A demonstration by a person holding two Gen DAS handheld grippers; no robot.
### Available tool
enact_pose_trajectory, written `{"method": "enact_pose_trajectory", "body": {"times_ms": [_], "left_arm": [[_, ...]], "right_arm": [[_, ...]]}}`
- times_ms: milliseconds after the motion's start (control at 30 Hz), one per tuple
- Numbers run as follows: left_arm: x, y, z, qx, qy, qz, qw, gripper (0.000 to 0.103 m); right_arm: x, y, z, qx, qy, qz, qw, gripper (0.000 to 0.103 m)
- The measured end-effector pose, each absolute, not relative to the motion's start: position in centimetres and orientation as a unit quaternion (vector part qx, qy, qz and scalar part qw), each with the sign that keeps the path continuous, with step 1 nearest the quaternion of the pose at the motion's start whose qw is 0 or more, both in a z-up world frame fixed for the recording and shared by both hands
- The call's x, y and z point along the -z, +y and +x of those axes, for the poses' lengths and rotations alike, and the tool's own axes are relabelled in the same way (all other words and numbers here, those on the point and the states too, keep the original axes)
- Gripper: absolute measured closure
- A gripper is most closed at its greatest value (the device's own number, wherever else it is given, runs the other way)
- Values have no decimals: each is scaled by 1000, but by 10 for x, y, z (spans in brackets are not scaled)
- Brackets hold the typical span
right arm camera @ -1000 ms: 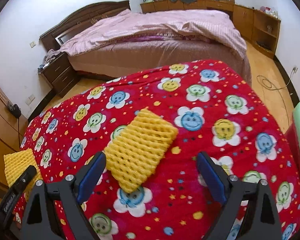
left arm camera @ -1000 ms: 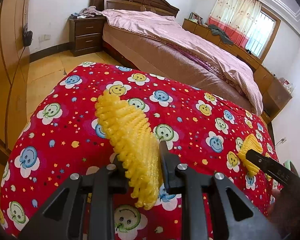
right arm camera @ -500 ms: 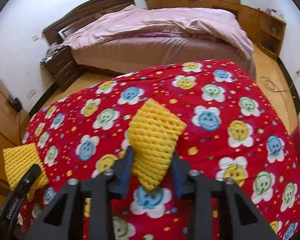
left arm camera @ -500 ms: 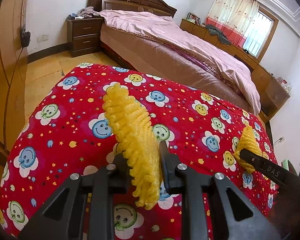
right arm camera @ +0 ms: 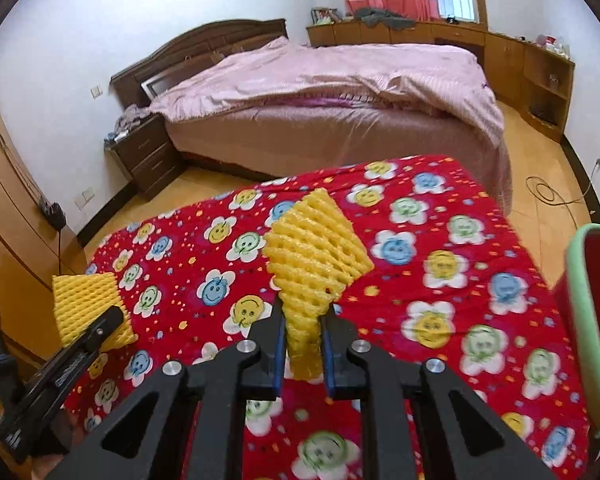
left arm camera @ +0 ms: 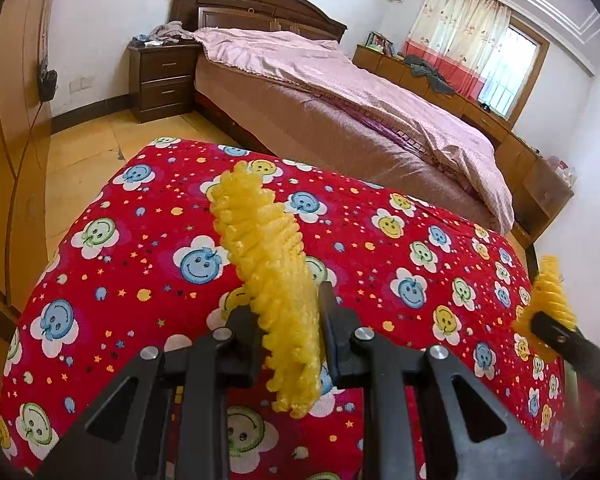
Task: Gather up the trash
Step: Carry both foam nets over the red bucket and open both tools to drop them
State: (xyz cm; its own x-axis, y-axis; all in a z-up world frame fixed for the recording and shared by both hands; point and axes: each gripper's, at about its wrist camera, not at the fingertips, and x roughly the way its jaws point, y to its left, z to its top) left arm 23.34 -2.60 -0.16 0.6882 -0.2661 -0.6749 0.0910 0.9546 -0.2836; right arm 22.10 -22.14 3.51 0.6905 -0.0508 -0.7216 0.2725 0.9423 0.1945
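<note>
Left tongs (left arm camera: 288, 316) and right tongs (right arm camera: 303, 326) each clamped tight on a yellow foam net (left arm camera: 268, 264), (right arm camera: 314, 256).

The yellow foam-net sleeve (left arm camera: 272, 280) between the black left gripper's (left arm camera: 288, 316) jaws matched the other yellow foam net (right arm camera: 316, 256); beneath lay a red quilt (right arm camera: 440, 280) patterned with blue, yellow and green smiley flowers; right of the right gripper (right arm camera: 303, 340), a red bin (right arm camera: 592, 320) was green-rimmed.

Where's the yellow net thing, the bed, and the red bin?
yellow foam net (right arm camera: 314, 256), right wrist view, its middle mesh.
bed (right arm camera: 340, 80), right wrist view, pink cover.
red bin (right arm camera: 584, 288), right wrist view, green rim.
</note>
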Motion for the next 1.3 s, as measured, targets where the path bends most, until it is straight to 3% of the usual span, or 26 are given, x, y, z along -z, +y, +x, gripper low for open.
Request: {"method": "enact_pose_trajectory", "body": {"times_ms": [467, 1300], "left_arm": [[-25, -36, 213, 119, 346, -101, 925, 79], [-83, -101, 146, 217, 332, -74, 915, 79]], "right_arm": [[-74, -263, 140, 119, 341, 157, 919, 87], [-86, -343, 26, 179, 296, 202, 916, 87]]}}
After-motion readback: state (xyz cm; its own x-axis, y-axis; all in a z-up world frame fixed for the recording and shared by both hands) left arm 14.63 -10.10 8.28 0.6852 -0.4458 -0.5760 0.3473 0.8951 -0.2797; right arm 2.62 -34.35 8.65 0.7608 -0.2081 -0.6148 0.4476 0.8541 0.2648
